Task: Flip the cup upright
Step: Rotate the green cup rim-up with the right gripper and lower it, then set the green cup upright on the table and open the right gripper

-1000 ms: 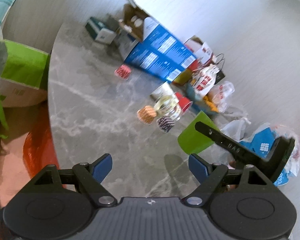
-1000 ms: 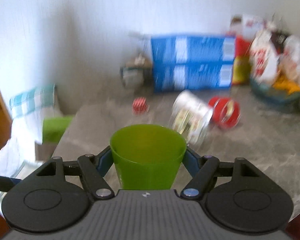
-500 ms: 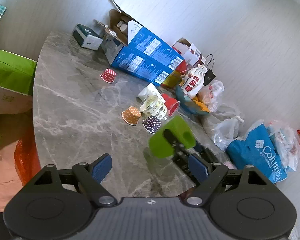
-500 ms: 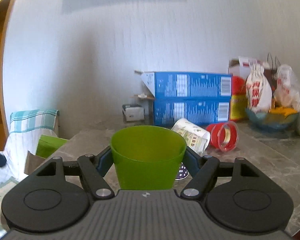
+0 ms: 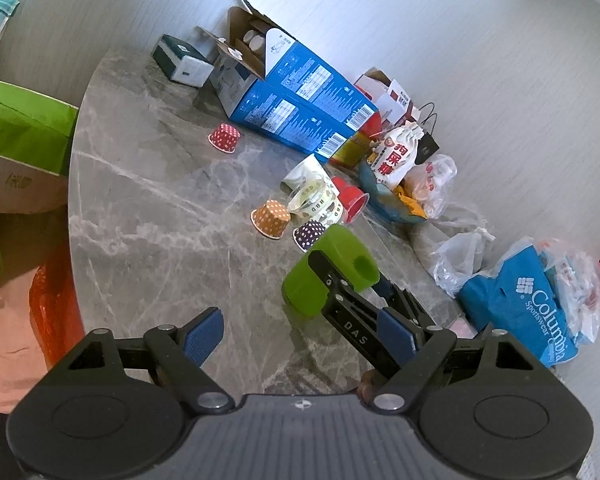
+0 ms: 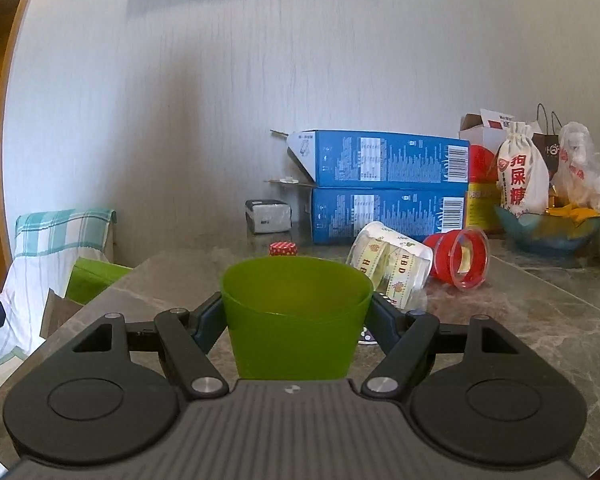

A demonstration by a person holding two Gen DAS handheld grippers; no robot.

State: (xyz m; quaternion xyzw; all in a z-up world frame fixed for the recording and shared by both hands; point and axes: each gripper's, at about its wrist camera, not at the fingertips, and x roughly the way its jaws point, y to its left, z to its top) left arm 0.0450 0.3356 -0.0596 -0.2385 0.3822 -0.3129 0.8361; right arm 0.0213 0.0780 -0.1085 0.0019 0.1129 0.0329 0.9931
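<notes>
Green cup [image 6: 296,316] is clamped mouth-up betw. right gripper [image 6: 298,320] fingers, near worktop [image 5: 148,216] right edge. Left gripper [image 5: 300,336] fingers are held apart, w/ nothing gripped.

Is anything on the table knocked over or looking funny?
Yes. Behind the green cup held in the right gripper, a clear tub with HBD labels and a red cup lie tipped on their sides. The top blue box sits with its end flap torn open.
</notes>
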